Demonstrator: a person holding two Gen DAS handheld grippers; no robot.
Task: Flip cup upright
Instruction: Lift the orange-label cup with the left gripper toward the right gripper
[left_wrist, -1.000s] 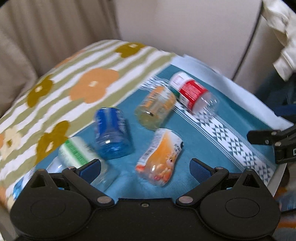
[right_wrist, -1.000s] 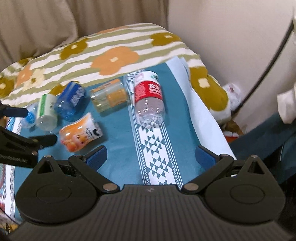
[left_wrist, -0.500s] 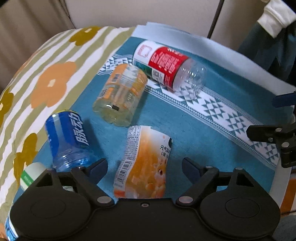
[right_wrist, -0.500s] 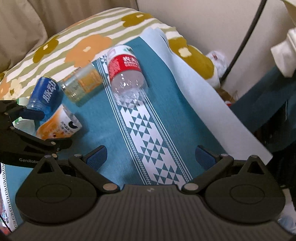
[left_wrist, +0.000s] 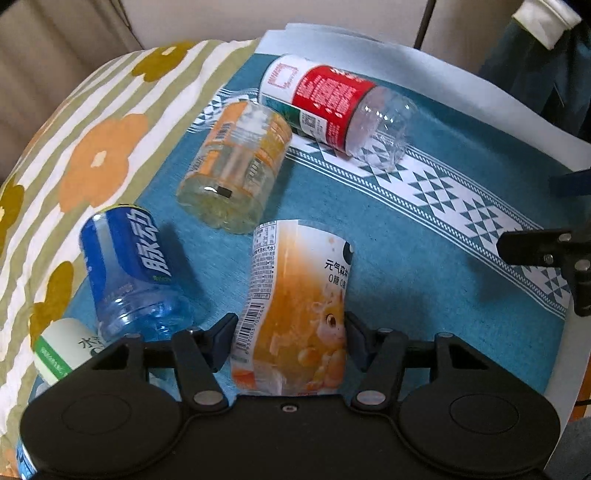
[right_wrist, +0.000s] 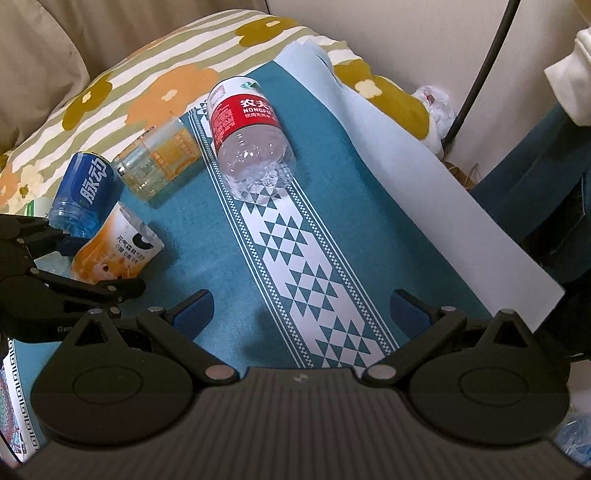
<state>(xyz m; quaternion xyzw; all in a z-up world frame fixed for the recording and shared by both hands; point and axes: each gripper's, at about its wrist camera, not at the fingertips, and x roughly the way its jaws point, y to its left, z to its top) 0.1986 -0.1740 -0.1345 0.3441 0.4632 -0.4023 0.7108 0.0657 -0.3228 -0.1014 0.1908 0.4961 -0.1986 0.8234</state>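
Left gripper: your jaws stand on either side of the orange cup, which lies on its side on the teal cloth; contact looks likely, though a firm clamp cannot be confirmed. Right gripper: spread wide, empty, above the cloth. No cup stands upright yet: the blue cup, yellow cup and red-labelled cup also lie flat. Hidden: the orange cup's base behind your gripper body; the green-labelled container is cut off.
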